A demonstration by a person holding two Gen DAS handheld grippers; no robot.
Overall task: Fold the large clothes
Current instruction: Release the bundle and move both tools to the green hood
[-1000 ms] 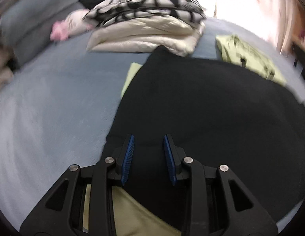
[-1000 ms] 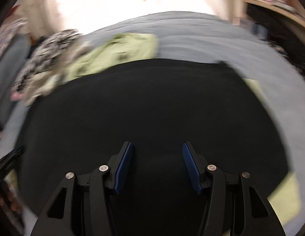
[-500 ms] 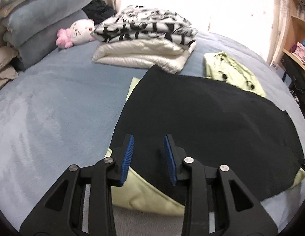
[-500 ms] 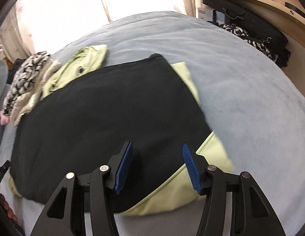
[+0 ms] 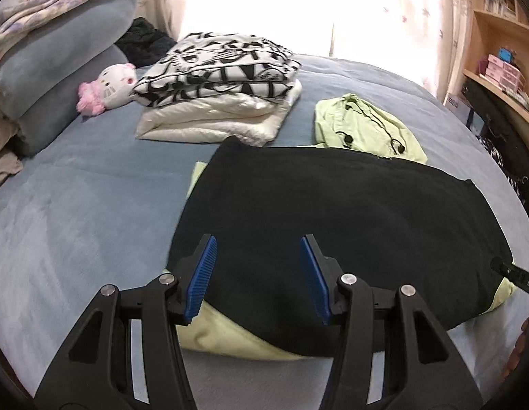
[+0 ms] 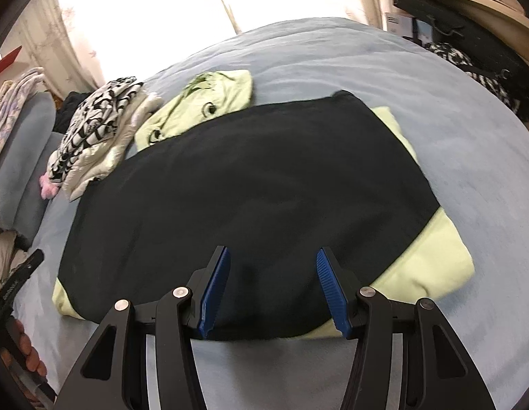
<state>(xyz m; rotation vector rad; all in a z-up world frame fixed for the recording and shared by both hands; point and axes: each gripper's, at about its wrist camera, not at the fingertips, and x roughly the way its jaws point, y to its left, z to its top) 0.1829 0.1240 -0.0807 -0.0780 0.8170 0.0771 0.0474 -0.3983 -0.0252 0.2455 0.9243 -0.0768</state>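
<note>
A large black garment with pale green lining (image 5: 349, 215) (image 6: 264, 184) lies folded flat on the blue bed (image 5: 76, 212) (image 6: 469, 157), green corners showing at its near edges and its hood lying at the far side. My left gripper (image 5: 257, 270) hovers above the garment's near left corner. Its jaws are opening and nothing is between them. My right gripper (image 6: 273, 287) hangs above the near edge toward the right corner, open and empty. Each gripper's black body shows at the edge of the other's view.
A stack of folded clothes (image 5: 223, 92) (image 6: 93, 136), black-and-white on cream, lies at the far side beside a pink-and-white plush toy (image 5: 107, 89). Grey-blue pillows (image 5: 52, 68) are piled at the left. Shelves (image 5: 496, 68) and dark bags (image 6: 469, 54) stand beyond the bed's right edge.
Both grippers have lifted up and back from the black garment, so more of the bed shows. The left jaws have spread wider. The right jaws kept the same gap.
</note>
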